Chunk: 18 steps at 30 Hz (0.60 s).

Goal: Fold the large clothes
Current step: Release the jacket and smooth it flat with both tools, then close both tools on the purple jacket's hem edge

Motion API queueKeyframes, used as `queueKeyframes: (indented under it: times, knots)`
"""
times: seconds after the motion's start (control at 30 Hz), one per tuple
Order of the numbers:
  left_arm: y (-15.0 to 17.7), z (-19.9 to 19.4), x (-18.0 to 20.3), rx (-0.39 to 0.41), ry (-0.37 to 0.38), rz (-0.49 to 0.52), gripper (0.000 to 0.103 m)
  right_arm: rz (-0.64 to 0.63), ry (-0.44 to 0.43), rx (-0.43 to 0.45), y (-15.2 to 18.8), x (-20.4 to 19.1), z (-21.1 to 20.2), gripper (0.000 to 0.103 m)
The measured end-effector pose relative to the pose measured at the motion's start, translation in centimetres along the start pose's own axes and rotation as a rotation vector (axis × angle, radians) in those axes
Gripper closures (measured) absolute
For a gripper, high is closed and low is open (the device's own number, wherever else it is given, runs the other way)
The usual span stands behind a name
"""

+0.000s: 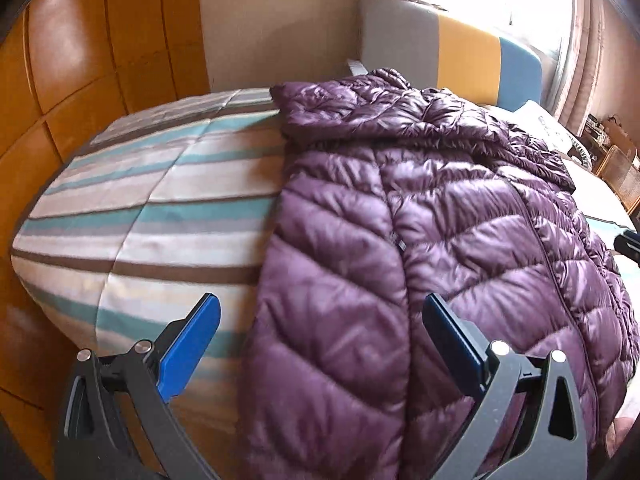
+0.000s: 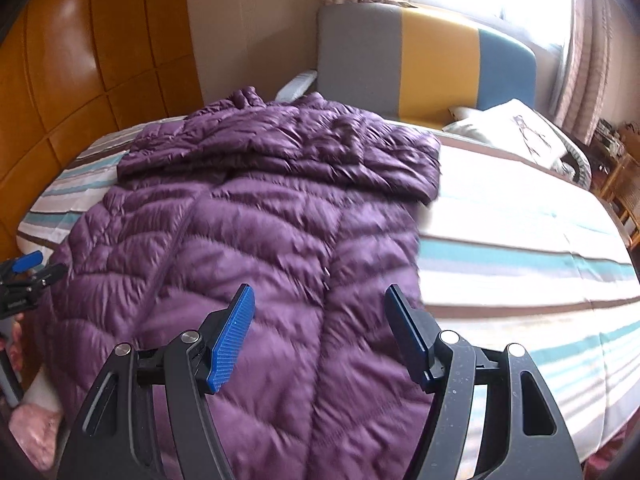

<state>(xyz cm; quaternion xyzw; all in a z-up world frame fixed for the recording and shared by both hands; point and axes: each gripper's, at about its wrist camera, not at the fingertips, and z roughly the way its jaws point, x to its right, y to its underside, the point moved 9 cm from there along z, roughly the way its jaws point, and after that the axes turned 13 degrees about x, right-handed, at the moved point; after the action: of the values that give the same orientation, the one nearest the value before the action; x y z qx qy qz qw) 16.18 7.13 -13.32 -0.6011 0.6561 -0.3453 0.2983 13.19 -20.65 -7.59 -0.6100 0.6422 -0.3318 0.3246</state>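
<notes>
A purple quilted down jacket lies on a striped bed, its sleeves folded in over the body and its hood end toward the headboard; it also shows in the right wrist view. My left gripper is open and empty, hovering over the jacket's left hem edge. My right gripper is open and empty, above the jacket's right hem part. The left gripper also shows at the left edge of the right wrist view.
The bed's striped cover has bare areas on both sides of the jacket. A grey, yellow and blue headboard and a white pillow lie at the far end. A wooden wardrobe stands left.
</notes>
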Motion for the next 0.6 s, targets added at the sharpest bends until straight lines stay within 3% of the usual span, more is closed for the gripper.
queueKeyframes:
  times: [0.13, 0.27, 0.4, 0.6]
  knots:
    - [1.2, -0.5, -0.8, -0.027, 0.017, -0.028, 0.004, 0.037, 0.013, -0.019, 1.3, 1.8, -1.2, 0.036]
    - [2.4, -0.7, -1.1, -0.059, 0.043, -0.043, 0.019, 0.062, 0.039, -0.039, 2.7, 3.9, -2.5, 0.036]
    - [3.2, -1.1, -1.3, -0.076, 0.086, -0.067, 0.024, 0.116, 0.048, -0.090, 5.0, 5.7, -3.5, 0.036]
    - [4.5, -1.6, -0.7, -0.112, 0.154, -0.071, 0.028, 0.159, -0.014, -0.171, 8.2, 5.7, -3.9, 0.036]
